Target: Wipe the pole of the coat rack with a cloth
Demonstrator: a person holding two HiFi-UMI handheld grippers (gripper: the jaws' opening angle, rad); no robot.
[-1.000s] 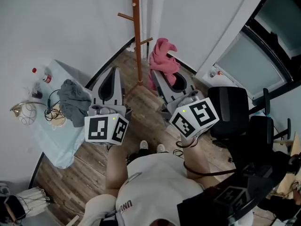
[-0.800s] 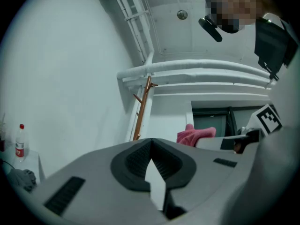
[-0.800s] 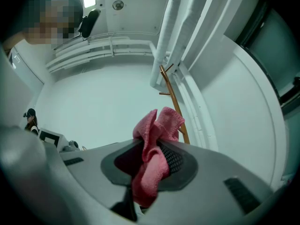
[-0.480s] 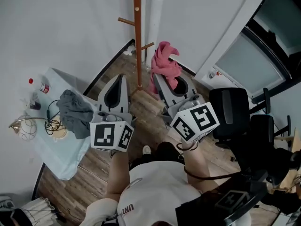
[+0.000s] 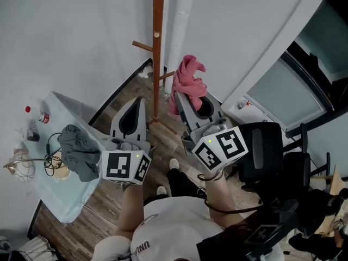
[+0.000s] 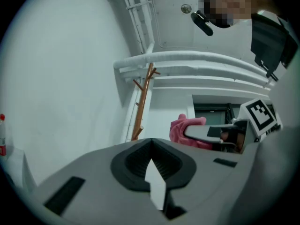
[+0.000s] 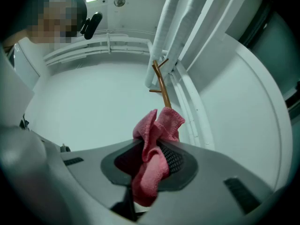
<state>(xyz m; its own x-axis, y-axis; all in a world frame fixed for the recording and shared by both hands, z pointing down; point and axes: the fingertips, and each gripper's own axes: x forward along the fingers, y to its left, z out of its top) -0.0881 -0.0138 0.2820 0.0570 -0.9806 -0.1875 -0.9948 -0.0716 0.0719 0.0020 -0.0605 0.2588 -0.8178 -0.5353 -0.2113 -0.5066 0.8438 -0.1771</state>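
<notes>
Right gripper (image 5: pixel 184 94) is clamping down on the pink cloth (image 5: pixel 188 78). In the right gripper view, the jaws are pressing together on a bunched fold of it. One end is sticking up past the tips and the other is flopping down toward the camera.

The person is holding it up next to the coat rack pole (image 5: pixel 157 48), the orange-brown wooden one standing in the corner against the white wall. In the head view the cloth is sitting just to the right of the pole, down near one of the lower pegs. Honestly can't tell if it's actually touching the wood or just close.

Left gripper (image 5: pixel 137 103) isn't carrying anything. In its own view the jaws are sitting together with nothing between them, and it's pointing toward the pole from the left side, a bit lower than the right one. Both marker cubes are facing up at the head camera.

Other stuff in the shot:
- a small table (image 5: pixel 60 178) with a pale cover is sitting off to the left on the wood floor (image 5: pixel 109 197)
- a grey garment (image 5: pixel 79 148) is lying crumpled on it
- a red-capped bottle (image 5: pixel 41 115) is standing at the table's far end
- a black office chair (image 5: pixel 261 145) is parked on the right, behind the right gripper
</notes>
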